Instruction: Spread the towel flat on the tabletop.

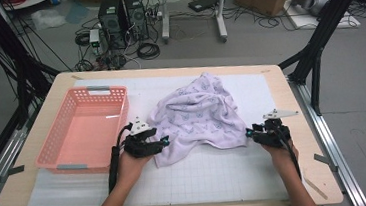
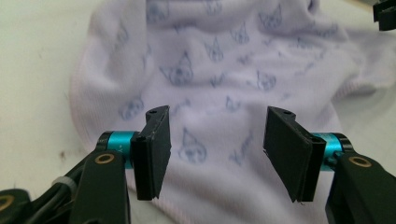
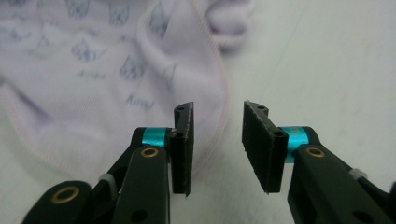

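Lying crumpled on the white gridded mat (image 1: 212,173) of the table (image 1: 307,172), the lilac towel (image 1: 197,114) printed with small blue animal faces is flanked by both grippers, and a pink plastic basket (image 1: 83,129) is seen just beyond the left one, away from the cloth. The left gripper (image 1: 165,140) is held at the towel's near left corner; in the left gripper view its jaws are seen wide apart, with the towel (image 2: 219,84) spread ahead of and beneath the gap but gripped by neither pad. The right gripper (image 1: 248,133) is held at the towel's near right edge; in the right gripper view its jaws (image 3: 217,142) are parted more narrowly, and the stitched hem of the towel (image 3: 93,70) is seen running just ahead of the pad on that view's left, with bare mat ahead of the other. Nothing is pinched between these pads either.
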Demonstrator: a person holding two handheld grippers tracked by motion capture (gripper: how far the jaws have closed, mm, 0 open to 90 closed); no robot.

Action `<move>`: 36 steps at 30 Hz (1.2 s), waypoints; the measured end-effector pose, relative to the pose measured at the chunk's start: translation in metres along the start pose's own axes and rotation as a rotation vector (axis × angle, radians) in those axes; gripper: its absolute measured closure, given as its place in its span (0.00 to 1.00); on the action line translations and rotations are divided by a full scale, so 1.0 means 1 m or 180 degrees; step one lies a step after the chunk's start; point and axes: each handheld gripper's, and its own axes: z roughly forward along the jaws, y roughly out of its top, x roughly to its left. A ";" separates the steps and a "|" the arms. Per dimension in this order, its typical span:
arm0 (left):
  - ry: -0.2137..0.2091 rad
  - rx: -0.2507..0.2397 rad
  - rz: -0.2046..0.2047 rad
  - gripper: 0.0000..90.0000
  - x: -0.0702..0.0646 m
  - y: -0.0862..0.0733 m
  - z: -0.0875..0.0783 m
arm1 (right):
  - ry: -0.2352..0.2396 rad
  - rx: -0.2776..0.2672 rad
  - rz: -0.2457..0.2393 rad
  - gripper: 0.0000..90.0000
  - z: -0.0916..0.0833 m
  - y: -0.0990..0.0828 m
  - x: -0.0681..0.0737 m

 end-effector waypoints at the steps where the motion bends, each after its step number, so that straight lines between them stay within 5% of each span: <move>1: -0.0011 0.0017 -0.0004 0.46 -0.001 -0.003 -0.001 | 0.0000 0.0000 0.0000 0.67 0.000 0.000 0.000; 7: -0.0058 0.0258 0.0053 0.43 -0.007 -0.018 -0.001 | -0.0045 0.0130 -0.0047 0.58 0.007 -0.012 0.008; 10: -0.0097 0.0354 0.0178 0.47 -0.015 -0.019 0.000 | -0.0111 0.0077 -0.0022 0.70 0.005 -0.016 0.011; 11: -0.0008 0.0386 0.0321 0.58 -0.019 -0.019 0.000 | -0.0007 0.0108 -0.0031 0.91 0.002 -0.017 0.012; 12: 0.0021 0.0383 0.0418 0.58 -0.023 -0.019 0.000 | -0.0007 0.0108 -0.0031 0.91 0.002 -0.017 0.012; 15: -0.0091 0.0411 0.0456 0.91 -0.027 -0.020 -0.004 | 0.0054 0.0135 -0.0031 0.95 -0.002 -0.019 0.014; 20: -0.0138 0.0386 0.0286 0.97 -0.023 -0.028 -0.019 | 0.0062 0.0174 -0.0053 0.95 -0.018 -0.029 0.014; 24: -0.0208 0.0203 0.0068 0.97 -0.022 -0.032 -0.034 | 0.0081 0.0108 -0.0002 0.95 -0.037 -0.041 0.012; 30: -0.0309 -0.0076 -0.0099 0.97 -0.041 -0.040 -0.063 | 0.0124 0.0023 -0.0027 0.95 -0.067 -0.058 0.023; 36: -0.0294 -0.0122 -0.0268 0.97 -0.060 -0.061 -0.086 | 0.0187 0.0038 -0.0092 0.95 -0.095 -0.080 0.040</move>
